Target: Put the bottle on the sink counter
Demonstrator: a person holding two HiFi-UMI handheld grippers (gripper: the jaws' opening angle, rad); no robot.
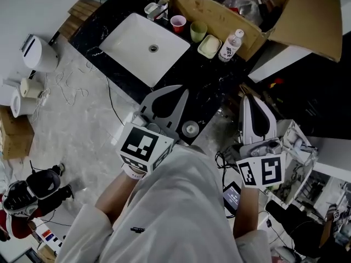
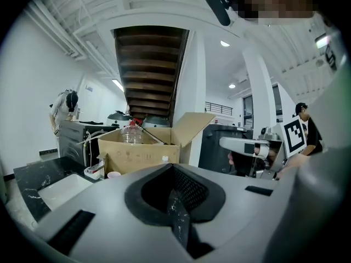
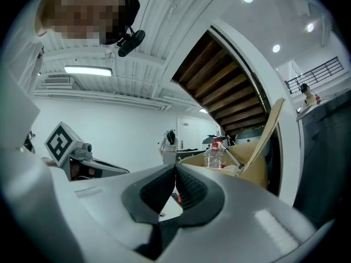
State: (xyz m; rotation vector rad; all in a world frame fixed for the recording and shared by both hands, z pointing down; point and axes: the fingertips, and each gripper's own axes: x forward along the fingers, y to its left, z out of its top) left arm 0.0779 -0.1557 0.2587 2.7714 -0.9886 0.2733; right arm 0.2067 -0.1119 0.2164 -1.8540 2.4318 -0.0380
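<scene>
On the black surface (image 1: 192,70), to the right of the sink (image 1: 143,47), the bottle (image 1: 231,45) stands upright just beside the box (image 1: 219,15), next to a pale green dish (image 1: 209,46) and a green cup (image 1: 198,31). The left tool (image 1: 176,92) and right tool (image 1: 248,98) hang near the person's body, well apart from the bottle. Each has its jaws pressed together (nothing between them).

Clear white-capped bottle (image 1: 231,45) stands seemingly upright on black sink counter (image 1: 205,78).
</scene>
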